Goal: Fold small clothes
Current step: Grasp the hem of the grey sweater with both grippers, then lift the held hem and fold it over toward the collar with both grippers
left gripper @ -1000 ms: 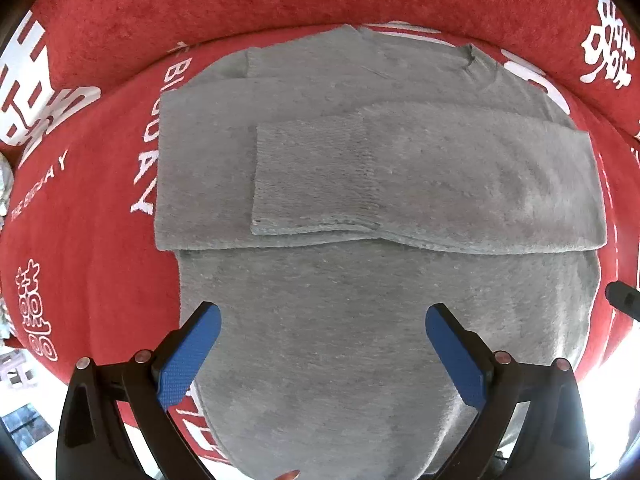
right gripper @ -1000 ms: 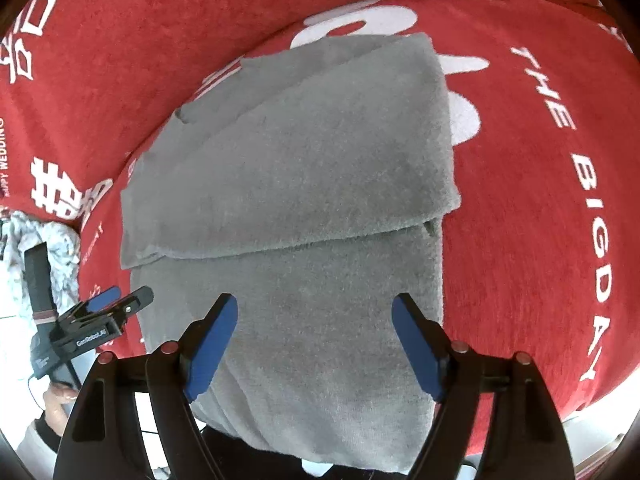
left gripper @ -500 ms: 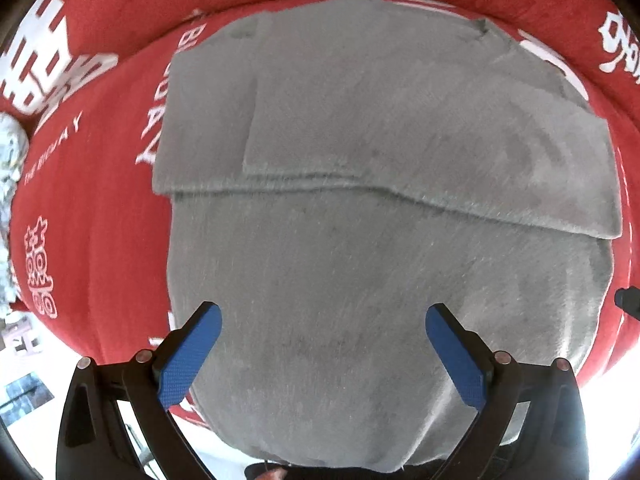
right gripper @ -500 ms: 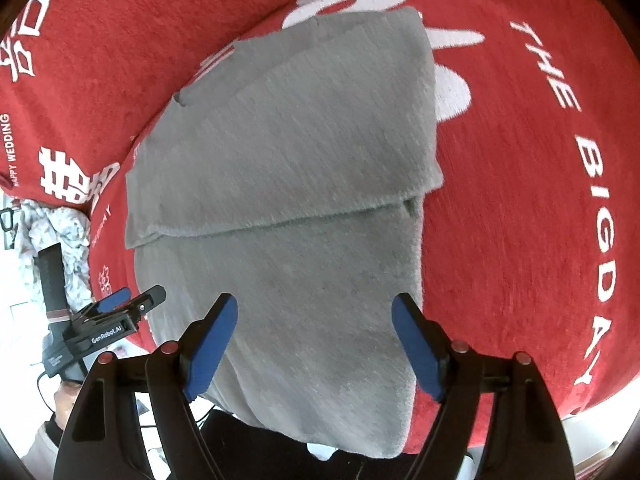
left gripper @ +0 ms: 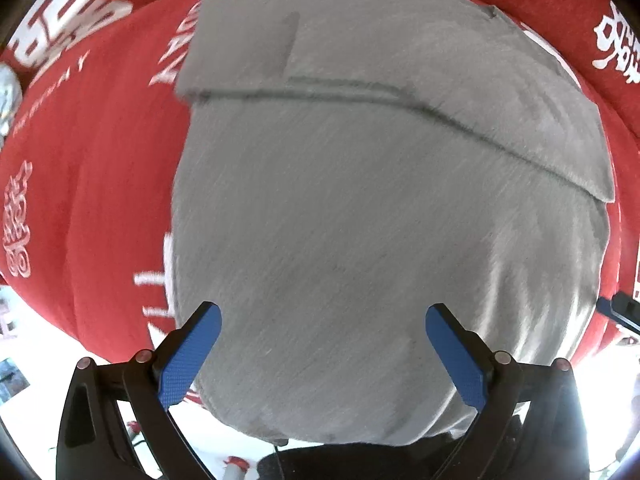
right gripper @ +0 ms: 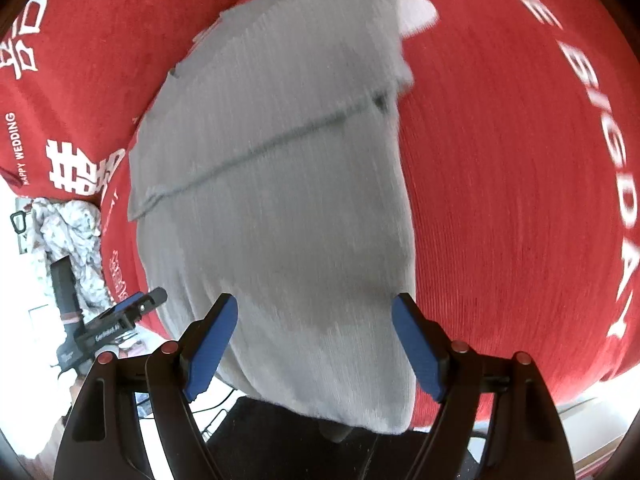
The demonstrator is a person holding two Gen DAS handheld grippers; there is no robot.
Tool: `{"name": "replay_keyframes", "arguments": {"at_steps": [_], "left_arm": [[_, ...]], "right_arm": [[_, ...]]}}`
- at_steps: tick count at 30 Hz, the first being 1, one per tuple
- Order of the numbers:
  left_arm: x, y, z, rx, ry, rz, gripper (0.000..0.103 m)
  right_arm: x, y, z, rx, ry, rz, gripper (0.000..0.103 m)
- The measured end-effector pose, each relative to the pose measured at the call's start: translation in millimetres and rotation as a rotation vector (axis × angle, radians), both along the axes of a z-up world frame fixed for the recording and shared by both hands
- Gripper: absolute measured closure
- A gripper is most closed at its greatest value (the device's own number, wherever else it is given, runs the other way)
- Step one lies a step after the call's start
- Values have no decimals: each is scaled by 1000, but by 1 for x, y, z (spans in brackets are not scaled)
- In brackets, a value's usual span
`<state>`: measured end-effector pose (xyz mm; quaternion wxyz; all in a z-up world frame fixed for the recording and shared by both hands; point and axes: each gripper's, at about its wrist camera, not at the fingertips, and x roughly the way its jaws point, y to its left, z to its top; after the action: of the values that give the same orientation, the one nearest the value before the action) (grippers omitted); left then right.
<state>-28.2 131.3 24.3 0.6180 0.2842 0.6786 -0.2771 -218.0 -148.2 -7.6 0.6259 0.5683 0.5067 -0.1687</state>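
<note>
Both claws, left (left gripper: 323, 354) & right (right gripper: 315, 344), spread, now closer over gray sweater (left gripper: 360, 220) hem vs 1s ago, sleeves folded, bottom fold next imo.

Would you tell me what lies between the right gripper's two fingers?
Only the grey sweater; the right gripper is open above it, as the right wrist view shows.

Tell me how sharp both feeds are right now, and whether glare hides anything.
Left wrist view: the grey sweater shows diagonal motion streaks, the red cloth's lettering is smeared, and the left tool stays crisp. Right wrist view: similar streaking on the sweater, while the right tool is sharp. Both views: the bright lower corners are blown out white, and fisheye bends the edges.
</note>
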Motion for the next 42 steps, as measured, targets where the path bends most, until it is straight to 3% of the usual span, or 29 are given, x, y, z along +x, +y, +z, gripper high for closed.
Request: {"name": "replay_keyframes", "arguments": {"at_steps": [5,10,16,21,23,24,26,27,28,30,31,36,42], "left_arm": [[3,59,-3,-35,52,68,0],[-8,119,-20,-30,129,97,0],[-27,159,-68,-4,232,137,0],[-36,175,-84,-67,301,183,0],[-35,181,-84,-69,304,187,1],[-39,187,-83,-68,306,187,4],[-41,192,-81,-98,349,191,29],[-42,198,-82,-106,361,193,33],[-43,198,-78,-111,363,185,41],[-48,199,-74,-118,371,153,67],[-51,201,-70,-127,386,121,91],[-40,205,-40,-209,447,66,93],[16,202,13,-360,459,101,93]], "right_arm": [[-38,40,-10,97,-33,-30,21],[-68,94,-47,219,-4,10,21],[-69,133,-85,205,27,35,21],[-59,155,-105,197,18,73,20],[-60,159,-109,211,1,71,29],[-61,159,-110,222,-7,57,34],[-63,158,-109,240,4,24,63],[-66,158,-107,246,11,17,74],[-68,158,-105,248,8,16,95],[-71,158,-94,258,-30,6,95],[-72,157,-87,270,-60,0,95],[-66,152,-51,294,-186,-20,95],[-41,124,1,280,-362,-73,95]]}}
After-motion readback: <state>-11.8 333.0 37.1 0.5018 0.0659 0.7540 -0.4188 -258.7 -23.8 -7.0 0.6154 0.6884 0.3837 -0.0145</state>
